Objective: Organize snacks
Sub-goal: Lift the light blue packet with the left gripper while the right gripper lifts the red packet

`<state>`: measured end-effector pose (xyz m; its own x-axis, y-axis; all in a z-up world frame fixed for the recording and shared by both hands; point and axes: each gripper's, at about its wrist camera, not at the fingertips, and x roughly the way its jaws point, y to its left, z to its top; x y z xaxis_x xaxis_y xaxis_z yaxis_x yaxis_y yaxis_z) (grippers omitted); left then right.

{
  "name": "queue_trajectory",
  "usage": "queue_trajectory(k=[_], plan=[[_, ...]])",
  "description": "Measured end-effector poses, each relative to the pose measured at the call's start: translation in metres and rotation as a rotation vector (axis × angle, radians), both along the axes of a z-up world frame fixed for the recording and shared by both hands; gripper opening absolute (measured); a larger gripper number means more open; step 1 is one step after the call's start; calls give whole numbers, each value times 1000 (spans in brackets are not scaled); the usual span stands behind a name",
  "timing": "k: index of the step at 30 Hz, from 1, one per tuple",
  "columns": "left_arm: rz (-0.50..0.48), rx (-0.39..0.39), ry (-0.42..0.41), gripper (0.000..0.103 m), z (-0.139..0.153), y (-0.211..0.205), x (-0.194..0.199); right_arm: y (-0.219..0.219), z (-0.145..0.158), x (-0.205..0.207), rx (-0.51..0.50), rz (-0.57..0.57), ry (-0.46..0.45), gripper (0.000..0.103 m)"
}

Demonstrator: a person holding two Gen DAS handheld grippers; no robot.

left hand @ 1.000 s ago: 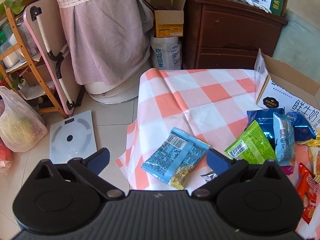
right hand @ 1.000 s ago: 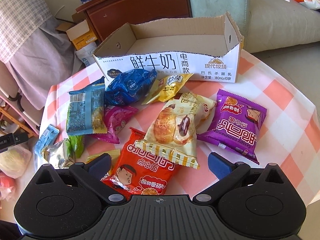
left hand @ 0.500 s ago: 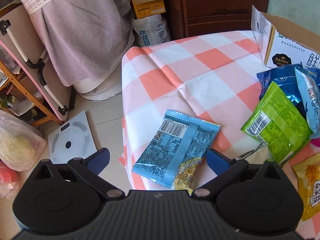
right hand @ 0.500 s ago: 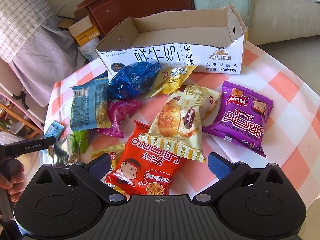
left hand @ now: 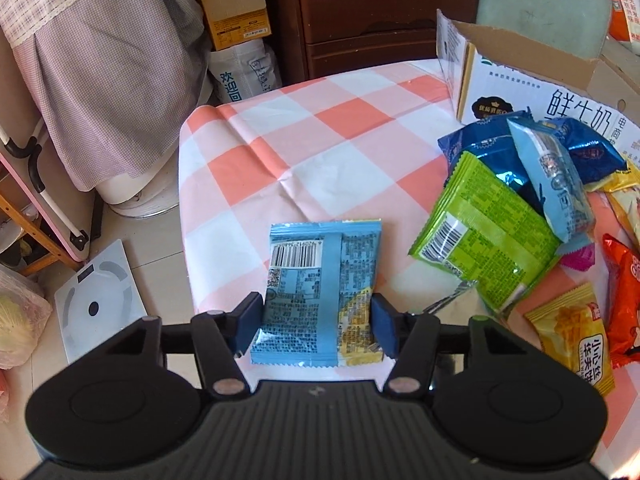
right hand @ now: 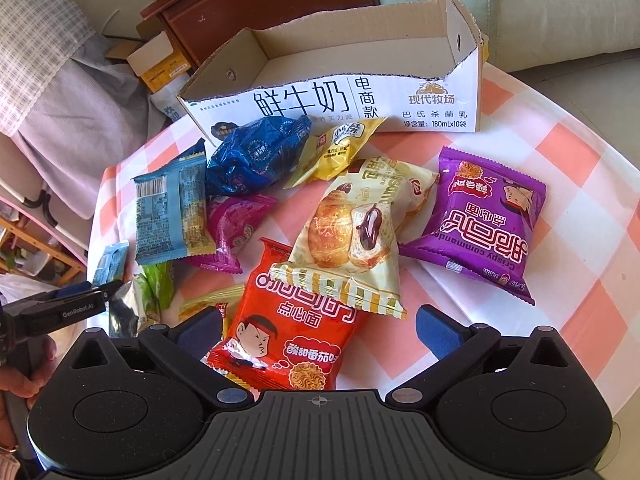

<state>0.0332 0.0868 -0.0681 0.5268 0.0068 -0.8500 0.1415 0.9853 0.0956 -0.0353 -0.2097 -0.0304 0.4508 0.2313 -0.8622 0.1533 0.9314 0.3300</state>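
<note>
My left gripper [left hand: 317,325] is shut on a light blue snack packet [left hand: 318,288] lying back side up near the table's left edge; both blue pads press its sides. It also shows in the right wrist view [right hand: 110,263]. My right gripper [right hand: 318,330] is open and empty, over a red noodle packet [right hand: 288,324] and a cream bread packet [right hand: 352,232]. An open white milk carton box [right hand: 332,100] stands at the back, empty inside. A purple packet [right hand: 484,220] lies at the right.
A pile of packets lies by the box: green [left hand: 484,232], dark blue [right hand: 256,152], yellow [right hand: 336,148], pink [right hand: 232,228], another light blue [right hand: 172,208]. The checked tablecloth [left hand: 288,148] drops off at the left; a scale [left hand: 100,300] lies on the floor.
My left gripper moved forward over the light blue packet and closed on its sides. My right gripper drifted slightly and stayed open.
</note>
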Motion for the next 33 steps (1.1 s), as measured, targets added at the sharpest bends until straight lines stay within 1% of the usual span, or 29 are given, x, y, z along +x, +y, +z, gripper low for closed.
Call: queue_trajectory(k=[4, 7, 14, 17, 22, 26, 28, 29, 30, 33], plan=[[-39, -33, 3, 55, 4, -10, -6, 2, -3, 1, -3, 2, 17, 103], [-48, -38, -3, 55, 6, -15, -10, 8, -6, 3, 0, 11, 33, 103], [-56, -41, -5, 55, 8, -23, -15, 13, -16, 12, 17, -61, 73, 103], [-56, -22, -6, 56, 5, -27, -14, 17, -21, 16, -6, -78, 91, 103], [-68, 14, -6, 57, 1, -33, -15, 32, -29, 18, -95, -49, 98, 101], [-84, 26, -4, 55, 1, -35, -16, 38, -35, 18, -84, -18, 103, 83], [-89, 27, -5, 53, 2, -35, -17, 40, -34, 16, -99, -2, 85, 73], [-88, 25, -7, 53, 2, -35, -18, 41, -33, 15, -110, 12, 75, 71], [-87, 20, -9, 52, 4, -35, -18, 43, -32, 14, -111, 24, 67, 71], [-82, 10, -24, 52, 9, -35, -21, 43, -29, 11, -82, 71, 42, 71]])
